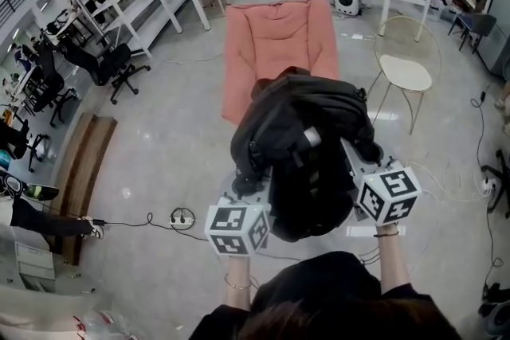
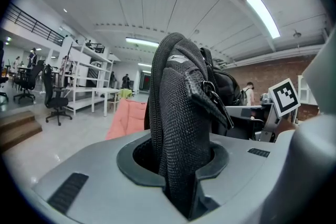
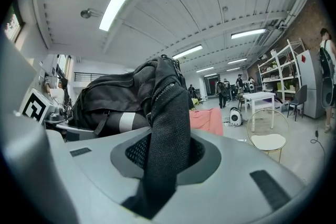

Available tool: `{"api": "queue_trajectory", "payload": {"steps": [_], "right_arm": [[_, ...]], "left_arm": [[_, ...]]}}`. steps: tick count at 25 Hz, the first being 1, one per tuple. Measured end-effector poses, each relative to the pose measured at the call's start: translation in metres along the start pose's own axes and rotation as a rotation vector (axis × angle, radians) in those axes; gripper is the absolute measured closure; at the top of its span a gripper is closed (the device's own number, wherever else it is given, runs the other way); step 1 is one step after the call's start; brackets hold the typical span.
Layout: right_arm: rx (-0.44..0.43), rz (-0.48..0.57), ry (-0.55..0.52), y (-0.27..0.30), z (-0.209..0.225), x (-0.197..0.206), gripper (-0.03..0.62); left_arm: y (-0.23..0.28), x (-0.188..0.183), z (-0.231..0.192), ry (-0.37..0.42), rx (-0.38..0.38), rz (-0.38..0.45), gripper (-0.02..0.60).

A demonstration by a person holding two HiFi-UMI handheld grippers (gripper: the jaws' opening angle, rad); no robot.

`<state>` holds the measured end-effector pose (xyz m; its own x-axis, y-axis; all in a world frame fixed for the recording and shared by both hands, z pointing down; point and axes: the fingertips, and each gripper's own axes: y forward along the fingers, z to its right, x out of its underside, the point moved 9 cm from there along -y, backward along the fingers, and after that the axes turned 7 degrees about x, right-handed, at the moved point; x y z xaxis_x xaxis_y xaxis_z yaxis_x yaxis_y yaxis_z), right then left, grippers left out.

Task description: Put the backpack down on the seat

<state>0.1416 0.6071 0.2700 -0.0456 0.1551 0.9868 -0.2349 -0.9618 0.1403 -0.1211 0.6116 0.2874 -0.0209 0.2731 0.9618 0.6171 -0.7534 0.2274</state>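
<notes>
1. The backpack (image 1: 307,147) looks soft, floppy and fairly heavy; its padded mesh straps (image 2: 178,113) seem the surest hold
2. It hangs in the air between both grippers, before the near end of the pink seat (image 1: 275,44)
3. The left gripper (image 2: 181,176) is clamped on one strap, jaws narrowly apart
4. The right gripper (image 3: 160,165) grips the other strap (image 3: 168,123) likewise

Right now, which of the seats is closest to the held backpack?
The pink padded lounger, straight ahead and partly overlapped by the black backpack in the head view; the round cream chair stands apart to the right.
</notes>
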Motion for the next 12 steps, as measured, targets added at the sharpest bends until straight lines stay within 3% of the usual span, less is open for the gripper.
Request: {"api": "queue_trajectory", "payload": {"steps": [12], "right_arm": [[-0.076, -0.021, 0.019, 0.126, 0.051, -0.023, 0.505]], "left_arm": [[0.103, -0.036, -0.056, -0.018, -0.062, -0.008, 0.476]]}}
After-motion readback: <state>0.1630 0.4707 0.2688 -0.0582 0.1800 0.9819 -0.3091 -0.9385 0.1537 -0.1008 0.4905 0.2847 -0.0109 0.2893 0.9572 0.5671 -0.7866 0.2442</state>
